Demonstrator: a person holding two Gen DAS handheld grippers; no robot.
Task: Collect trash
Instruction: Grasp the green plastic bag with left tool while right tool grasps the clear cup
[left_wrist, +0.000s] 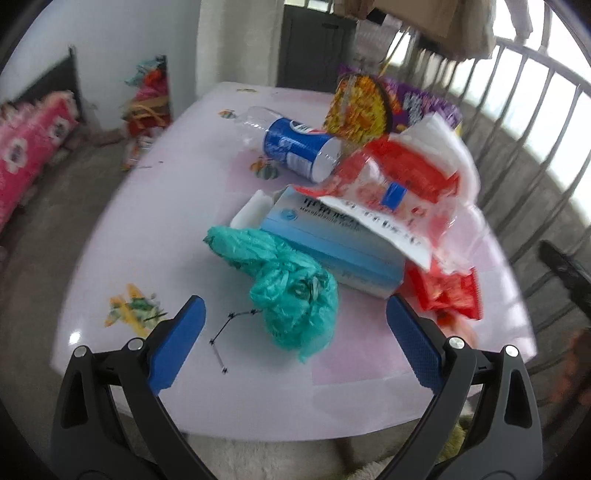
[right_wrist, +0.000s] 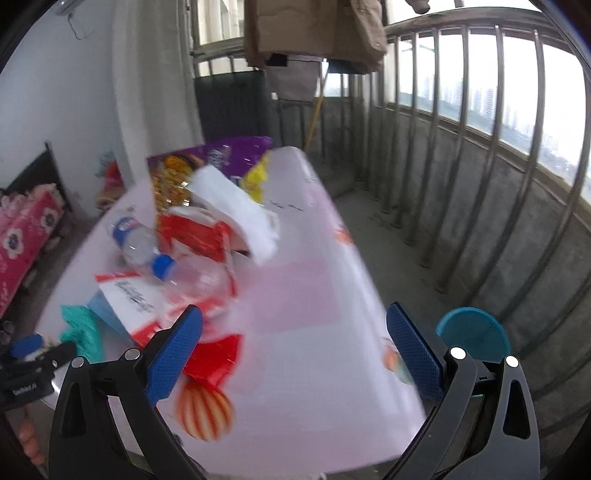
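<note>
Trash sits piled on the table (left_wrist: 147, 229) toward its far right edge — green bag (left_wrist: 291, 295) nearest, box (left_wrist: 332, 240) under it, bottle (left_wrist: 299, 147) and red wrappers (left_wrist: 399, 184) behind — and the loose, overlapping heap looks likely to shift or spill off that edge if one piece is dragged out from under another. Left gripper (left_wrist: 295, 347) hovers over the near edge, fingers spread wide and holding nothing, the bag just ahead between them. Right gripper (right_wrist: 295, 350), equally agape and empty, hangs over the near right corner — a teal bin (right_wrist: 476, 328) shows just beyond that edge.
</note>
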